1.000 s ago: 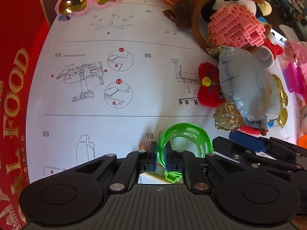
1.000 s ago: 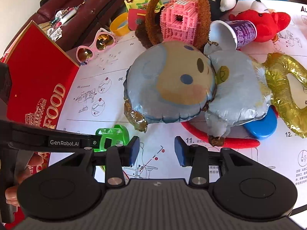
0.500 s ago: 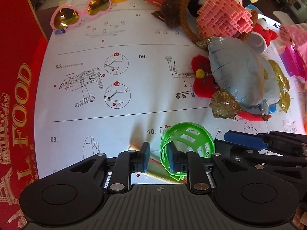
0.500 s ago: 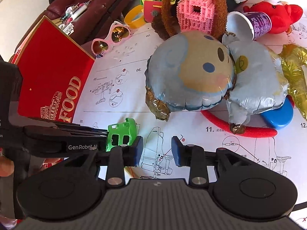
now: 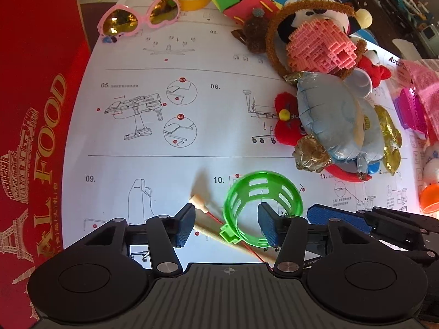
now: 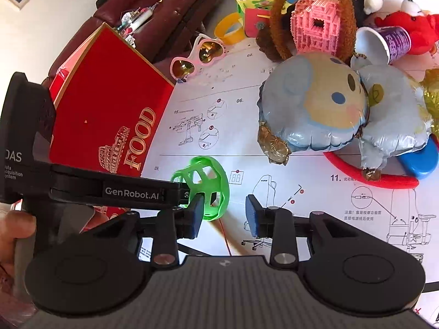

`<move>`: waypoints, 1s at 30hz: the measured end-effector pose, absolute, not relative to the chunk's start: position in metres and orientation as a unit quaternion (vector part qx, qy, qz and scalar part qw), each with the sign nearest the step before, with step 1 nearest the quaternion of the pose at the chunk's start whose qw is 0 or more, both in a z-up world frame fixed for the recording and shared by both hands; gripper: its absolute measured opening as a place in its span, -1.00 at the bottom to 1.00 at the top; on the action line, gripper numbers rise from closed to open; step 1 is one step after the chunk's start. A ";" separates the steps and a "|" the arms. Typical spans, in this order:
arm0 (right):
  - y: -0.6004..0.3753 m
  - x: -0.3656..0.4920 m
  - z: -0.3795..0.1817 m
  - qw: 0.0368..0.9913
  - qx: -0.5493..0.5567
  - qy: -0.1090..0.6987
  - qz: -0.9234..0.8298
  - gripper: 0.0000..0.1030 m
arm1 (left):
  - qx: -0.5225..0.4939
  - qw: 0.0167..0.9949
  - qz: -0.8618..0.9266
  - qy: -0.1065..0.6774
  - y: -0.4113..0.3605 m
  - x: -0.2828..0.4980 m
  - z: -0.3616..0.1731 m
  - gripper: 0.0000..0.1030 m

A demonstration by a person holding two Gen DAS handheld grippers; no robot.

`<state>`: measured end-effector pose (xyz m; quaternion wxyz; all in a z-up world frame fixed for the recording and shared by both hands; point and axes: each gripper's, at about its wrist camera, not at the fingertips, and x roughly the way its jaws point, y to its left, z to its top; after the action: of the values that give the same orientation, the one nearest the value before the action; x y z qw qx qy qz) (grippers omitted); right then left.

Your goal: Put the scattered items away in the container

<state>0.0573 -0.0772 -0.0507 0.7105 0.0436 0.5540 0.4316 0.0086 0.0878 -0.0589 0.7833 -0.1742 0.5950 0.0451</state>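
Item: green slotted plastic ring (image 5: 262, 208), lying on the printed instruction sheet (image 5: 153, 142), not in the red cardboard box (image 5: 33, 109).

Left gripper (image 5: 227, 222): jaws just opened, one pad inside the ring, released.

Right gripper (image 6: 223, 213): parted, empty.

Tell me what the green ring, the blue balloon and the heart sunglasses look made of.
Green ring: translucent glossy plastic; light passes through its slotted wall.
Blue balloon: likely metallic foil film, shiny, with crinkled seams.
Heart sunglasses: pink frame, probably plastic; gold mirror lenses.
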 end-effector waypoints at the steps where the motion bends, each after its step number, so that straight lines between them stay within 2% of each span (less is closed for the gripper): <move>1: -0.079 0.057 -0.050 0.713 0.043 0.553 0.429 -0.13 | -0.171 0.784 0.041 0.595 0.086 0.009 -0.059 0.20; 3: -0.081 0.055 -0.050 0.724 0.025 0.548 0.419 -0.11 | -0.173 0.783 0.028 0.596 0.080 0.010 -0.060 0.07; 9: -0.094 0.049 -0.058 0.749 -0.033 0.544 0.378 -0.09 | -0.157 0.785 0.007 0.600 0.054 0.011 -0.062 0.06; 13: -0.107 0.049 -0.060 0.753 -0.028 0.544 0.369 -0.09 | -0.095 0.799 0.034 0.592 0.045 0.009 -0.062 0.04; 23: -0.105 0.044 -0.057 0.757 -0.038 0.533 0.376 -0.09 | -0.127 0.789 0.012 0.602 0.046 0.000 -0.067 -0.10; 24: -0.105 0.044 -0.059 0.756 -0.040 0.534 0.375 -0.09 | -0.123 0.790 0.012 0.600 0.046 -0.002 -0.068 -0.29; 26: -0.104 0.045 -0.063 0.755 -0.042 0.539 0.371 -0.09 | -0.109 0.791 0.019 0.602 0.045 -0.003 -0.073 -0.41; 27: -0.105 0.045 -0.065 0.754 -0.042 0.541 0.369 -0.10 | -0.113 0.786 0.023 0.608 0.048 -0.004 -0.077 -0.65; 30: -0.105 0.046 -0.067 0.753 -0.039 0.544 0.368 -0.10 | -0.164 0.773 0.018 0.613 0.064 -0.009 -0.084 -0.78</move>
<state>0.0456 -0.1053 -0.0665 0.7531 -0.0394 0.5439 0.3680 -0.0091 0.0642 -0.0841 0.7726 -0.1642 0.6131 0.0178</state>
